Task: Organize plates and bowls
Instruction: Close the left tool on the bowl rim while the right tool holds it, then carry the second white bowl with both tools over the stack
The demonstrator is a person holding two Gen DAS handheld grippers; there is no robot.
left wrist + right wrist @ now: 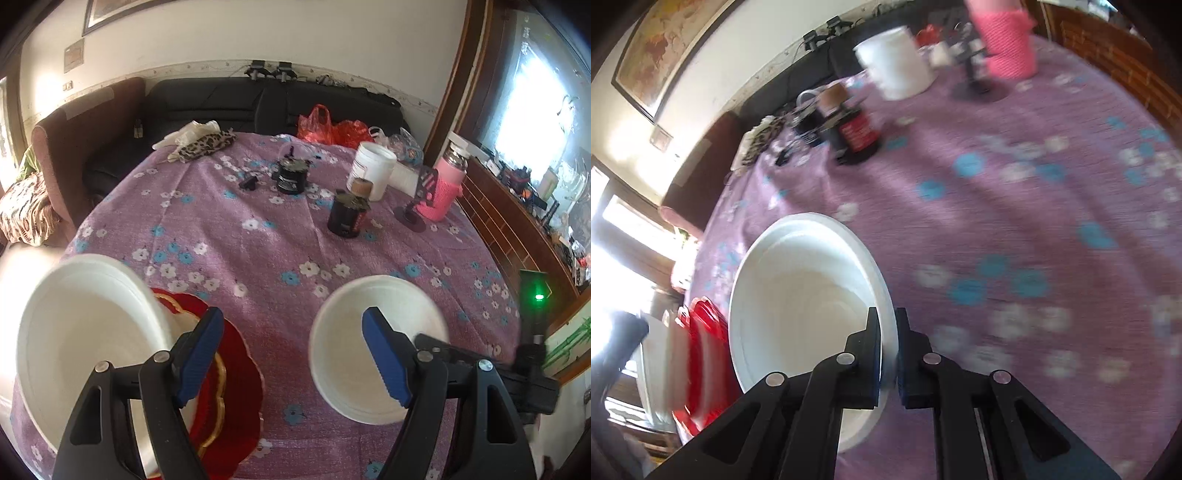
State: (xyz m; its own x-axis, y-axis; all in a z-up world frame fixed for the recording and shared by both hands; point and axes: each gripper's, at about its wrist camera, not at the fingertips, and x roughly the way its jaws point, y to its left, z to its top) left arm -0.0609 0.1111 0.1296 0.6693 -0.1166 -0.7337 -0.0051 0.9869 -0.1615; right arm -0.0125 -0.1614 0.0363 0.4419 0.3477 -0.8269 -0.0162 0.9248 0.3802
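The right gripper point(886, 354) pinches the rim of a white bowl point(805, 295) and holds it tipped above the purple cloth point(1015, 206). The left gripper point(295, 358) is wide open and holds nothing. Just beside it, another bowl point(81, 332) touches the red plate point(236, 398).

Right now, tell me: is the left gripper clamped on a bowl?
No. The left gripper is open, its blue fingers spread wide with only the purple tablecloth between them.
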